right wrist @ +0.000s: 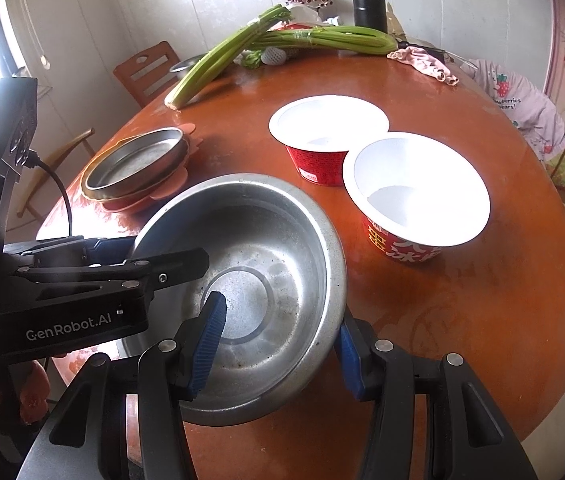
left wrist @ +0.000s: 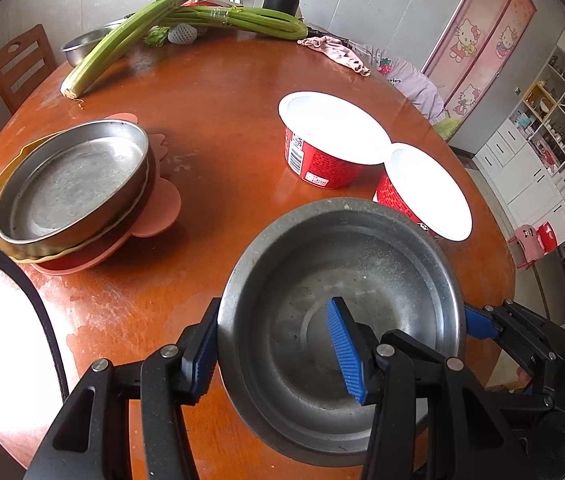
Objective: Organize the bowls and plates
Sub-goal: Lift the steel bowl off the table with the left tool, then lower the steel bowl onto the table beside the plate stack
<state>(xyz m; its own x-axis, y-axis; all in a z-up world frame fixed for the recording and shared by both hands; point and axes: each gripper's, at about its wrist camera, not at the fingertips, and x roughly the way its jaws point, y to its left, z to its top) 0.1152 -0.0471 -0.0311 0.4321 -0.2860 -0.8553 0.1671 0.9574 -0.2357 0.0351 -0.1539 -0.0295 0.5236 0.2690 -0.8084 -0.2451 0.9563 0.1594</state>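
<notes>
Bowl (left wrist: 338, 312) rim clamped between both tongs, left (left wrist: 278, 350) and right (right wrist: 278, 354).

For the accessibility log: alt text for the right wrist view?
Both grippers clamp opposite sides of a steel bowl: the right gripper on its right rim, the left gripper on its left. Beyond it on the round wooden table sit two red paper bowls, stacked plates and celery.

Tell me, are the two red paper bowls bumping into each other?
Cannot tell. In the right wrist view the near paper bowl overlaps the far paper bowl at the rims, showing neither gap nor contact.
</notes>
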